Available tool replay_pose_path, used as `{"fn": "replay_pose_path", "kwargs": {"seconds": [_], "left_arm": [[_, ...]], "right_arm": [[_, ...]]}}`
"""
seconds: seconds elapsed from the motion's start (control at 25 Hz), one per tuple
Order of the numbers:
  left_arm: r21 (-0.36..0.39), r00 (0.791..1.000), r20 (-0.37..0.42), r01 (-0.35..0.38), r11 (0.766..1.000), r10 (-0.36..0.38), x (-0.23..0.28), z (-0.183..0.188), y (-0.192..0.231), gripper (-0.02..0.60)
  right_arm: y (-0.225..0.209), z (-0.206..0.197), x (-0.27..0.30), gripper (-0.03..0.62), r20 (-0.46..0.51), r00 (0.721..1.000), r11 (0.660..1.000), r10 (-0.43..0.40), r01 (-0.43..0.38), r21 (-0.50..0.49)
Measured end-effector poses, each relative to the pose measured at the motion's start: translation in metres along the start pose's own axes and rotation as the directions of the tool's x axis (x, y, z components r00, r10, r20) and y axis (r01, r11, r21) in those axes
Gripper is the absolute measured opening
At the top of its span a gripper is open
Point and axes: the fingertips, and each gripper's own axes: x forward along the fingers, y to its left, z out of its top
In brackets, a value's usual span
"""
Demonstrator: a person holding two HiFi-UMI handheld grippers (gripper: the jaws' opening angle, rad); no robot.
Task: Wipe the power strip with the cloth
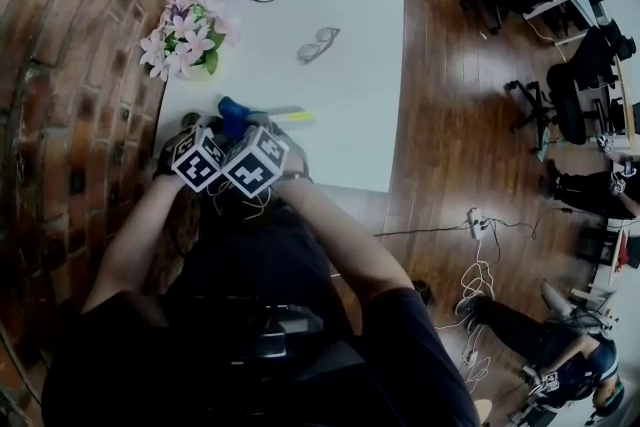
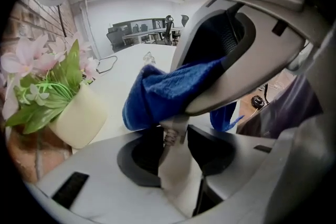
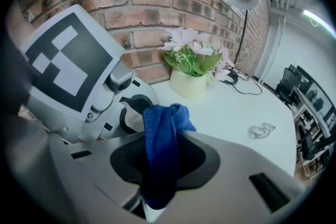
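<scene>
Dark short-sleeved top [image 1: 260,275]. Left gripper [image 2: 175,162]: pale grey moulded shell, black oval recess [image 2: 139,162] round the jaws, black rectangular slot [image 2: 71,190] on the flank. Right gripper [image 3: 157,165]: same grey shell, recess and slot. Marker cube [image 1: 197,158] on each, black-and-white squares. Small round screw head [image 3: 52,11] on the left cube's grey mount. Thin pale cable [image 1: 258,205] beneath the cubes.
</scene>
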Motion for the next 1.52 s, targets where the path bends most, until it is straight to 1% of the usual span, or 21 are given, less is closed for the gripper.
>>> {"fn": "replay_pose_path", "kwargs": {"seconds": [0.16,0.28,0.44,0.6,0.72,0.92,1.2,1.4,1.52], "left_arm": [[0.003,1.000,-0.013,0.006,1.000,-0.006,0.000,-0.001,-0.001,0.160],[0.010,1.000,-0.011,0.004,1.000,-0.003,-0.001,0.001,-0.001,0.160],[0.027,1.000,-0.027,0.014,1.000,-0.014,0.005,-0.005,0.001,0.160],[0.018,0.998,-0.054,0.031,0.999,-0.030,0.007,-0.010,-0.002,0.161],[0.019,0.998,-0.053,0.022,1.000,-0.021,0.007,-0.006,0.004,0.161],[0.019,0.997,-0.071,0.024,1.000,-0.023,0.009,-0.008,0.001,0.161],[0.007,0.996,-0.091,0.013,1.000,-0.012,0.010,-0.008,0.002,0.161],[-0.023,0.994,-0.110,0.021,0.999,-0.024,0.011,-0.009,0.001,0.160],[-0.030,0.992,-0.126,0.028,0.999,-0.032,0.011,-0.008,0.000,0.160]], "right_arm": [[0.003,0.002,0.000,0.089,0.005,0.999,0.999,0.036,-0.035,-0.023],[0.007,0.005,0.002,0.089,0.013,0.997,0.997,0.070,-0.070,-0.023],[0.013,0.012,0.004,0.089,0.008,0.990,0.989,0.144,-0.143,-0.033],[0.021,0.014,0.005,0.089,-0.007,0.976,0.976,0.219,-0.219,-0.006],[0.015,0.020,0.005,0.089,-0.009,0.976,0.976,0.217,-0.217,-0.026],[0.018,0.016,0.004,0.089,0.000,0.971,0.971,0.240,-0.240,-0.011],[0.016,0.016,0.002,0.089,0.019,0.968,0.968,0.249,-0.249,-0.035],[0.016,0.013,0.000,0.090,0.036,0.963,0.963,0.269,-0.267,-0.043],[0.009,0.006,-0.003,0.091,0.042,0.969,0.968,0.242,-0.238,-0.074]]}}
